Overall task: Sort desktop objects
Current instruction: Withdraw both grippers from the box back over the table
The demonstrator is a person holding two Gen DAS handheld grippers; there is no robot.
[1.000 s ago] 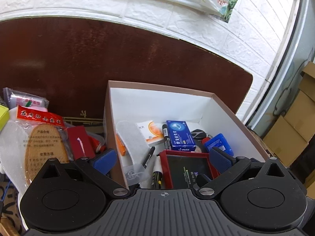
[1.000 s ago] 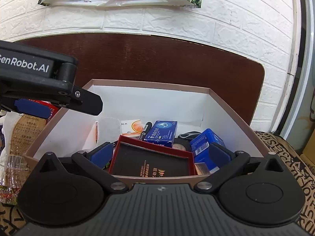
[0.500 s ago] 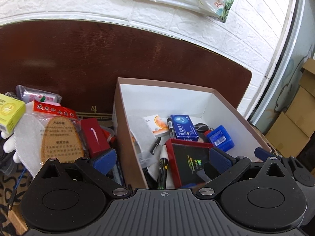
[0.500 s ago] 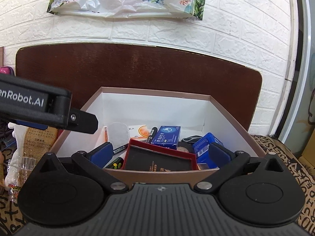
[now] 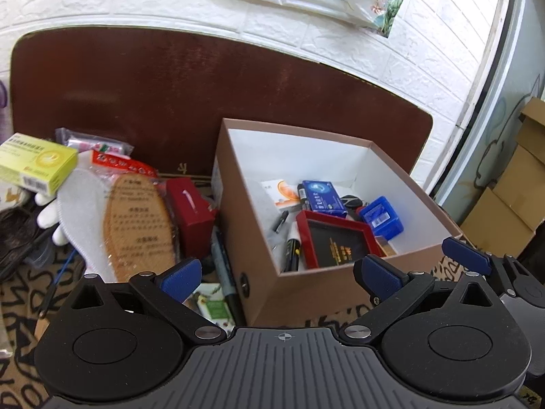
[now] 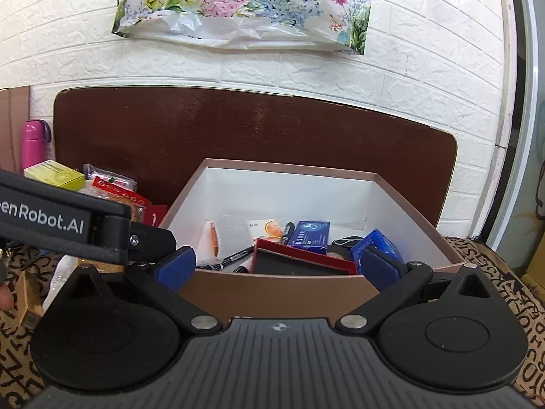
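A brown cardboard box (image 5: 306, 284) (image 6: 286, 291) with white inner walls holds a red-framed black case (image 5: 337, 243) (image 6: 299, 259), blue packets (image 5: 320, 196), a blue plastic box (image 5: 381, 218) and markers (image 5: 293, 245). Left of the box lie an insole pack (image 5: 136, 218), a red box (image 5: 190, 214), a white glove (image 5: 81, 204) and a yellow-green carton (image 5: 34, 163) (image 6: 56, 172). My left gripper (image 5: 277, 276) is open and empty, in front of the box's near left corner. My right gripper (image 6: 277, 267) is open and empty at the box's near wall.
A dark brown board (image 5: 204, 102) stands behind the box against a white brick wall. A pink bottle (image 6: 34, 143) stands far left. A marker (image 5: 224, 272) lies by the box's left wall. Cardboard cartons (image 5: 511, 187) are stacked at right. The cloth (image 6: 494, 272) is patterned.
Both grippers have pulled back from the box, staying open. The left one has also shifted left, so more of the pile beside the box shows.
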